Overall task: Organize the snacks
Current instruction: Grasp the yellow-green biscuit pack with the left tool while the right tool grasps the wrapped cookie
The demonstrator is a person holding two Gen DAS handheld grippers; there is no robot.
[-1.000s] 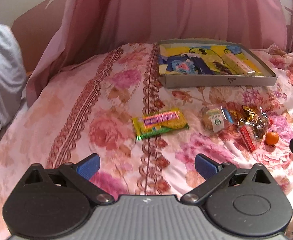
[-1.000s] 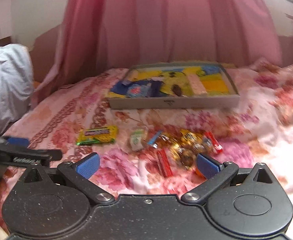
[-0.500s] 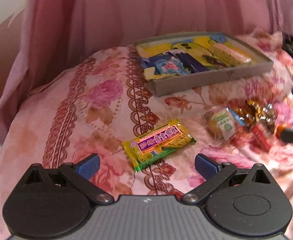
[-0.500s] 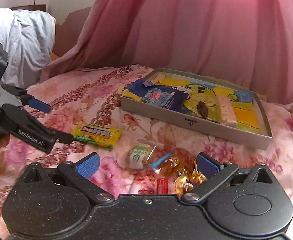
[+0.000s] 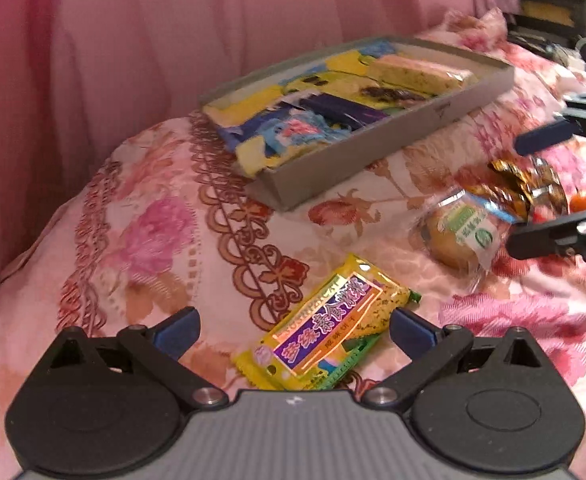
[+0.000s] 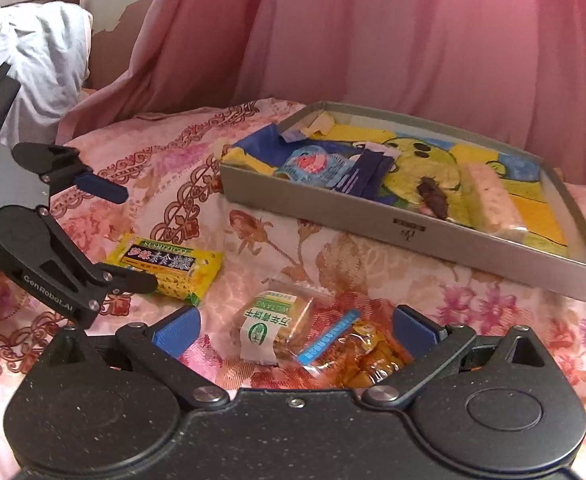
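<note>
We are reaching: our left gripper [image 5: 293, 326], wide open and empty, straddles the yellow foil snack packet [image 5: 325, 332] lying near the grey cardboard tray [image 5: 373, 148]; our right gripper [image 6: 295, 326] gapes empty over the clear-wrapped pastry [image 6: 273, 326]. Next, closing squarely on each.

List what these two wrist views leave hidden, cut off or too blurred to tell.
- Snack pile, right wrist view: its near part is hidden behind the right gripper body.
- Yellow packet, left wrist view: its near end is covered by the left gripper body.
- Tray, left wrist view: contents are motion-blurred.
- Shelf, left wrist view: dark, cut by the edge.
</note>
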